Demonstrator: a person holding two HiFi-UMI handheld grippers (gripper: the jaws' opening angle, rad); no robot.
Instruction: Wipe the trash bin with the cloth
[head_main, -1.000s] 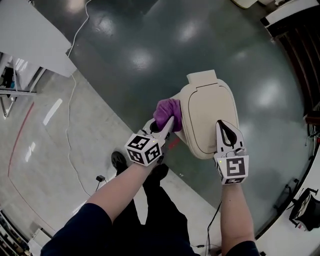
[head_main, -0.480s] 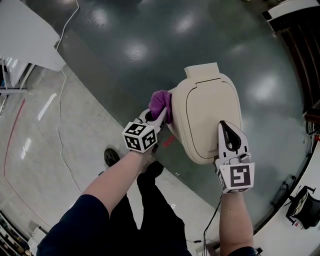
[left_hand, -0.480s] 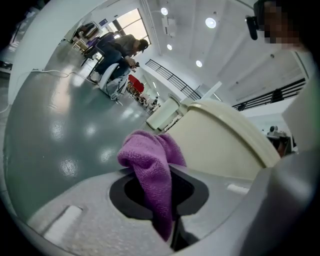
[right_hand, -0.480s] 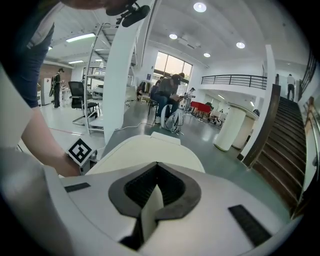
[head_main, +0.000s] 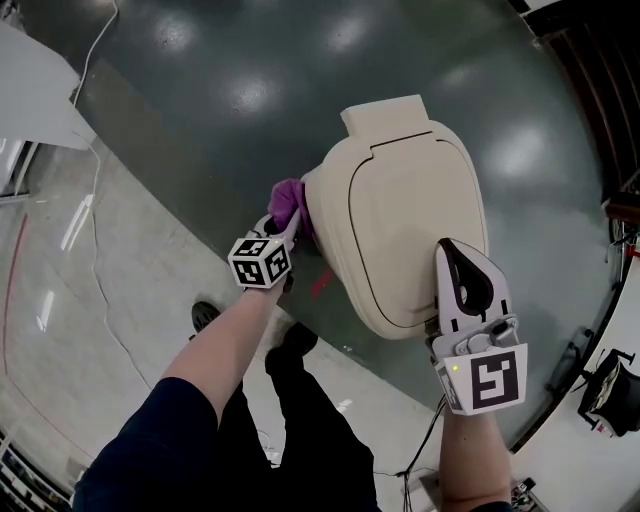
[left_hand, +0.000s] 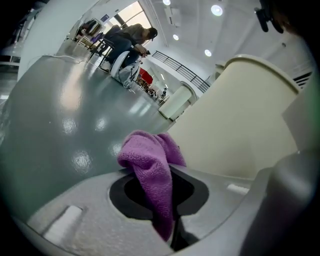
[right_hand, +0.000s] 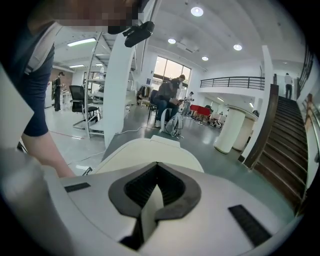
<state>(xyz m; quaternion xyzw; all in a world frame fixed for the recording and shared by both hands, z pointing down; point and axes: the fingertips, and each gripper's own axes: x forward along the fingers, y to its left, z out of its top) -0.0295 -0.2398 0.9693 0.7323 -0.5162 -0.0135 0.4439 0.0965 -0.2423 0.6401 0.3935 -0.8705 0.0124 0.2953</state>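
Purple terry cloth (left_hand: 150, 170), bunched, lies against the cream trash bin (head_main: 400, 230).

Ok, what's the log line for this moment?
left gripper: shut on purple terry cloth | cloth: against side of beige plastic trash bin | right gripper: shut, empty, above closed lid

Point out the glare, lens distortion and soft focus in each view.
Head view: white glare patches dot the glossy dark green floor, and the wide lens bows its edge. Left gripper view: the purple terry cloth is in focus; the corners vignette dark. Right gripper view: the beige plastic trash bin is sharp, the ceiling lamps bloom, the stairs curve.
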